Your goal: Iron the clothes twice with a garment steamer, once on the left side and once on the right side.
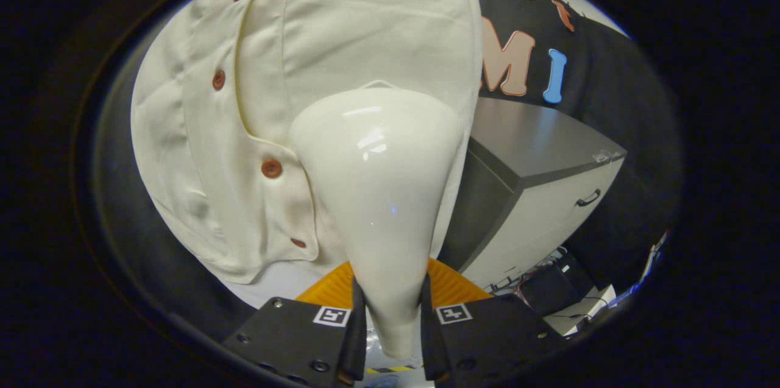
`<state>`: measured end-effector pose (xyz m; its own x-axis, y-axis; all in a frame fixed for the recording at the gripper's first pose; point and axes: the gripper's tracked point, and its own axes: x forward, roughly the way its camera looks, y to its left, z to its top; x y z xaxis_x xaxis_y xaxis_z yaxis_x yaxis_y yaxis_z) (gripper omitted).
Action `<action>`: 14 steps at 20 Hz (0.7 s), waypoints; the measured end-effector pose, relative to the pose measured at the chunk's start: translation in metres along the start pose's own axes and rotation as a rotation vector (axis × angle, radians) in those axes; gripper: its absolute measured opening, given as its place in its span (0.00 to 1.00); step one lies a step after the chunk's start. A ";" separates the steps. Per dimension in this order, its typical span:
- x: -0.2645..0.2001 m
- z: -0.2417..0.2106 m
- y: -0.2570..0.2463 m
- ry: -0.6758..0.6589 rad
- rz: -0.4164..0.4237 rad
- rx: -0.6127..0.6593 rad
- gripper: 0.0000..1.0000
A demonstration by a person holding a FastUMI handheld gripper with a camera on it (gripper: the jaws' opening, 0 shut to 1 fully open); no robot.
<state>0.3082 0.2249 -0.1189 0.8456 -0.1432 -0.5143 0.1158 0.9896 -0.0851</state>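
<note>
A cream shirt [317, 71] with brown buttons hangs just ahead, its button placket running down its left part. The glossy white garment steamer [381, 193] widens from a narrow neck to a broad head that lies against the shirt's right panel, near the lower hem. My gripper [393, 315] is shut on the steamer's neck, both black fingers [356, 321] pressing on it from either side. The steamer head hides the cloth behind it.
A grey cabinet [536, 193] with a drawer handle stands to the right of the shirt, beyond the fingers. Cables and dark boxes [548, 284] lie on the floor below it. An orange ribbed part [454, 287] sits behind the fingers.
</note>
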 end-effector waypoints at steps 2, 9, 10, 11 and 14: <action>0.006 -0.013 -0.002 0.019 -0.004 0.003 0.37; 0.024 -0.052 -0.007 0.048 -0.002 -0.004 0.37; 0.025 -0.060 -0.006 0.057 0.004 -0.014 0.37; 0.027 -0.067 -0.006 0.070 0.006 -0.027 0.37; 0.032 -0.092 -0.007 0.114 -0.004 -0.038 0.37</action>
<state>0.2868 0.2120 -0.2132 0.7800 -0.1502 -0.6075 0.0976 0.9881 -0.1191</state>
